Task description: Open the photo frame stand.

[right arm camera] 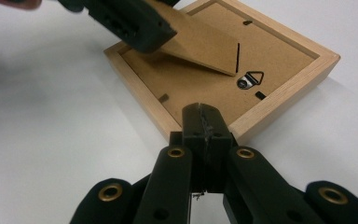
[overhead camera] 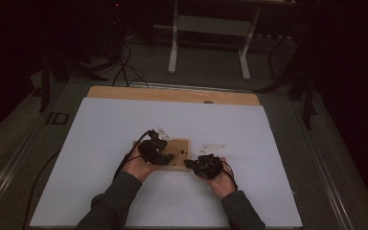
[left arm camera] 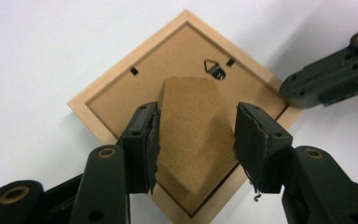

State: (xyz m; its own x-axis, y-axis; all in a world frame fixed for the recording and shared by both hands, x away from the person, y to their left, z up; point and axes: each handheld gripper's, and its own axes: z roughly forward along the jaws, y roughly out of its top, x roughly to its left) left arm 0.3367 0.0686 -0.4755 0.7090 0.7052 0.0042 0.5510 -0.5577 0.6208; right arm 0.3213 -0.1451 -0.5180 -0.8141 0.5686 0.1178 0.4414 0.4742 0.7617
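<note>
Clearly the counter (overhead camera: 105,143) carries a light, stiff wooden picture frame (left arm camera: 121,84), face down just ahead of both fingers. My right fingers (right arm camera: 204,122), clenched empty, press against its near rim to steady it. My left fingers (left arm camera: 196,140) straddle the thin fibreboard easel stand (left arm camera: 193,135), one pad touching, whether gripping I cannot tell; it would snap at its hinge, so I'd hold its side edges gently.
</note>
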